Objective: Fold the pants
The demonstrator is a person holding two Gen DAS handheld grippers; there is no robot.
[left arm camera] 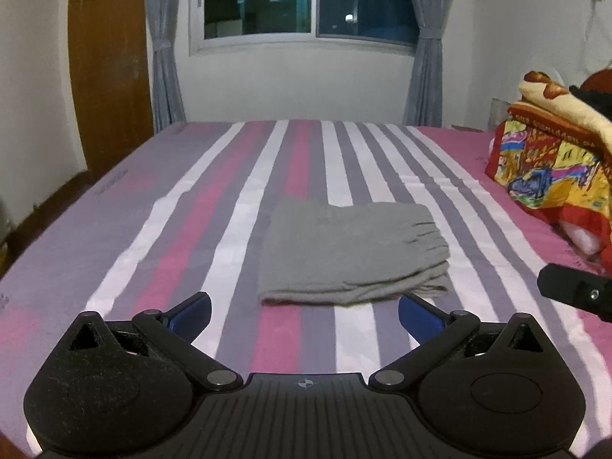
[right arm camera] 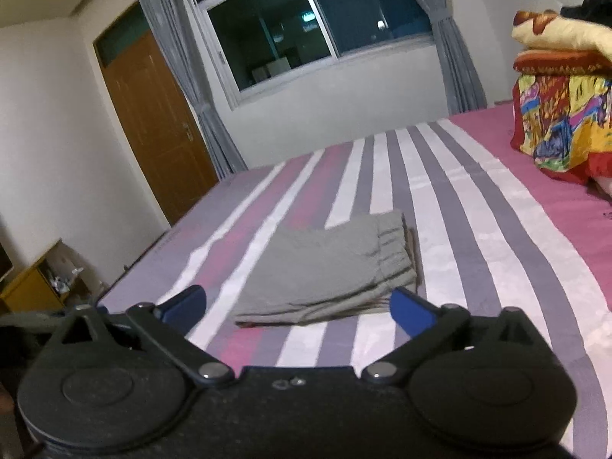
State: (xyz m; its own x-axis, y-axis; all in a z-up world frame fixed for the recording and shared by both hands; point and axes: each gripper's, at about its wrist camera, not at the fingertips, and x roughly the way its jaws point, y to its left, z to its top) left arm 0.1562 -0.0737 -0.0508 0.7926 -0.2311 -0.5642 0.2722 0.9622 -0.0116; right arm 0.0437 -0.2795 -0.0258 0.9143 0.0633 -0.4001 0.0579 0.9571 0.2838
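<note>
Left wrist view: a bed [left arm camera: 134, 206] with a sheet striped in pink, grey and white fills the room below a dark window [left arm camera: 306, 0] hung with grey curtains [left arm camera: 164, 57]; a brown wooden door [left arm camera: 111, 69] stands at the left wall. Folded bedding in red and yellow print [left arm camera: 550, 168] is stacked toward the bed's far right corner, a cream blanket [left arm camera: 558, 95] on top. Grey pants [left arm camera: 352, 252], folded into a compact rectangle with the gathered waistband on the right, lie flat near the middle of the bed, closer to its near edge. The left gripper [left arm camera: 304, 311] hangs above the sheet just short of the pants, blue-padded jaws spread wide and empty. The right gripper [right arm camera: 298, 306], seen in the right wrist view, is likewise spread wide, nothing between its pads, clear of the cloth.
</note>
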